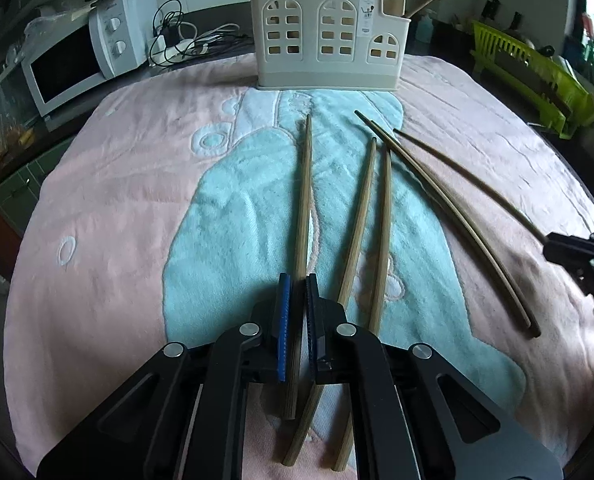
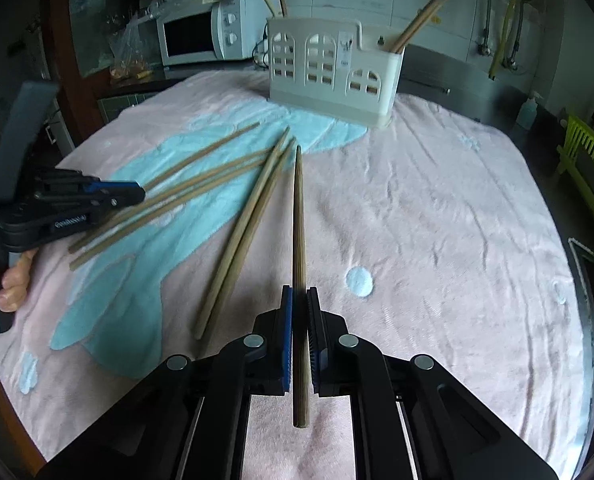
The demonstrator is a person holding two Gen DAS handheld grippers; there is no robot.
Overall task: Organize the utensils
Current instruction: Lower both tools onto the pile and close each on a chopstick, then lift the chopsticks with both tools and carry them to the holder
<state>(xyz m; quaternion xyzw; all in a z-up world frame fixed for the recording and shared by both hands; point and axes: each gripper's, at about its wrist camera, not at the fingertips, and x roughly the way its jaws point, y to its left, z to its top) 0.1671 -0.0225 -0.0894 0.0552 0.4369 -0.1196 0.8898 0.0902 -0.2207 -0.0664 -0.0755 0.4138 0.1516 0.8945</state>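
Note:
Several wooden chopsticks lie on a pink and teal towel (image 1: pixel 117 184). My left gripper (image 1: pixel 299 280) is shut on one chopstick (image 1: pixel 303 200) that points toward the cream utensil holder (image 1: pixel 325 44). My right gripper (image 2: pixel 300 292) is shut on another chopstick (image 2: pixel 299 220); it shows at the right edge of the left wrist view (image 1: pixel 581 252). Two chopsticks (image 1: pixel 373 208) lie beside the left gripper. A pair (image 2: pixel 249 224) lies left of the right gripper. The holder (image 2: pixel 333 76) stands at the far end with chopsticks (image 2: pixel 421 20) in it.
A white microwave (image 1: pixel 77 68) and tangled cables (image 1: pixel 185 40) sit at the back left. A green dish rack (image 1: pixel 533 76) stands at the right, also in the right wrist view (image 2: pixel 589 176). The left gripper and hand show in the right wrist view (image 2: pixel 57 208).

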